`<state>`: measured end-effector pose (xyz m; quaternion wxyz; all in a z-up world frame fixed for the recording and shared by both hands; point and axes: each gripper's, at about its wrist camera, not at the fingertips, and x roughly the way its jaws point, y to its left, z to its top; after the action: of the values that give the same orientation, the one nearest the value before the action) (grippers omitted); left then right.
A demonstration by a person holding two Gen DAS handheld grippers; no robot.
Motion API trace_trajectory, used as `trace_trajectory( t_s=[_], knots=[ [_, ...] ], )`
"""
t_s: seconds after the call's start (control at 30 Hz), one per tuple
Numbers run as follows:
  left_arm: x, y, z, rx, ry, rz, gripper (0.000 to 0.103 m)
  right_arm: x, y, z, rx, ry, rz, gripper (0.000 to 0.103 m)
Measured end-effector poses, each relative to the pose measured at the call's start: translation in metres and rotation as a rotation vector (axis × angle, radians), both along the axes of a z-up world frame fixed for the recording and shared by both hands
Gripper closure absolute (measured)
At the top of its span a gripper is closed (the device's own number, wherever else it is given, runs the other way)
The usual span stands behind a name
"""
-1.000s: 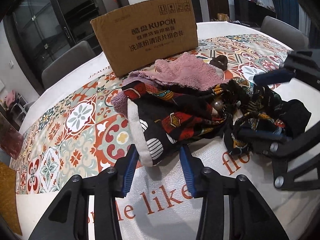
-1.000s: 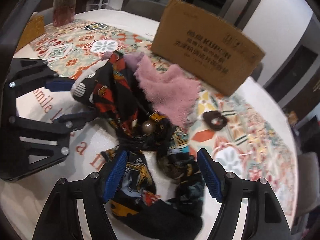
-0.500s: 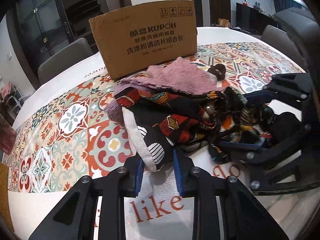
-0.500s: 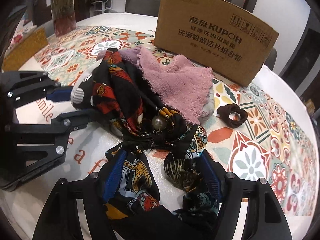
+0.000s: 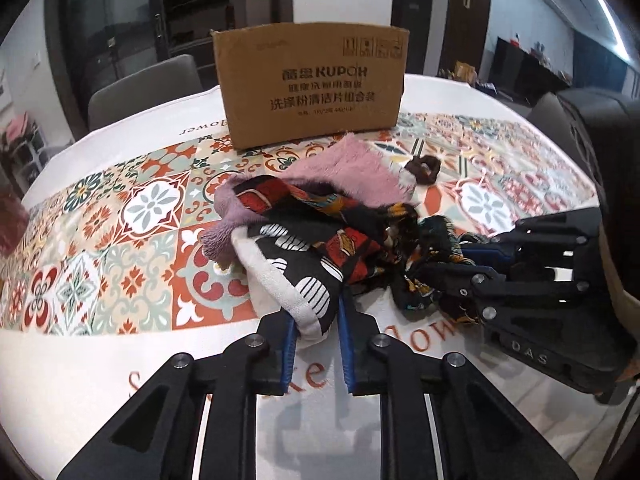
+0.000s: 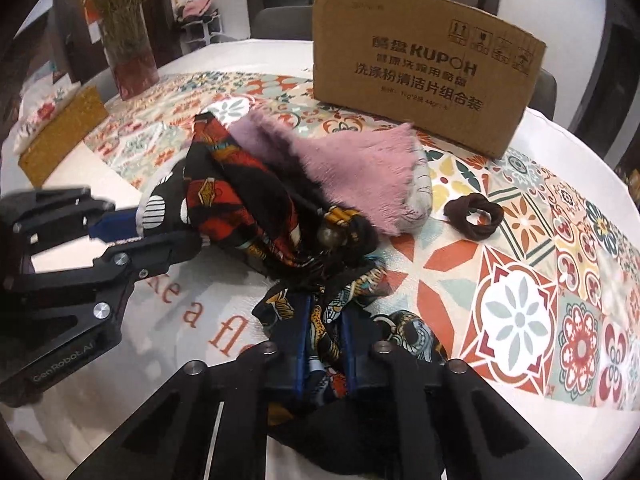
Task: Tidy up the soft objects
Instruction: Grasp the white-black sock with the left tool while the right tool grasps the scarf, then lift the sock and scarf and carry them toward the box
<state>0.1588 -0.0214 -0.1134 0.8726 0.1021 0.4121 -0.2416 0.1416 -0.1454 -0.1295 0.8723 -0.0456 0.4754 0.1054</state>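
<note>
Left wrist view.
- Left tool [image 5: 316,322]: clamped on the white-edged corner of the patterned scarf [image 5: 320,240], low over the desk [image 5: 80,360].
- Right tool [image 5: 460,264]: at right, closed into the scarf's far end; body marked "DAS".
- Pink towel [image 5: 344,168]: draped over the scarf's back, touching it.
- Brown hair tie [image 5: 422,166]: just beside the towel, apart from the pile.
- Cardboard box [image 5: 312,84]: upright behind the heap; reads "KUPOH" above lines of Chinese print, blurred here.
- Desk cover: tile pattern; red lettering, partly hidden.

Right wrist view.
- Right tool [image 6: 323,346]: clamped on a bunched end of the patterned scarf [image 6: 240,200].
- Left tool [image 6: 120,232]: at left, gripping the opposite corner; body marked "GenRobot.AI".
- Pink towel [image 6: 352,168], hair tie [image 6: 474,214], box [image 6: 424,68]: as above; handling symbols at the box's upper right.
- Desk [image 6: 520,320] lettering: "a fl…" legible.

Step, as judged: scarf gripped at both ends, tangled heap unsorted. The next move likely calls for drawing the ends apart and upward, easing the scarf from under the towel without dragging it.
</note>
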Motion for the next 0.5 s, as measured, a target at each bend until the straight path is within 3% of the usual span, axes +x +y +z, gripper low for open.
trace_trajectory(
  t_s=[0.5],
  knots=[
    [-0.021, 0.015, 0.051, -0.124, -0.089, 0.098, 0.088, -0.021, -0.004, 0.057, 0.089, -0.141, -0.059, 0.093]
  ],
)
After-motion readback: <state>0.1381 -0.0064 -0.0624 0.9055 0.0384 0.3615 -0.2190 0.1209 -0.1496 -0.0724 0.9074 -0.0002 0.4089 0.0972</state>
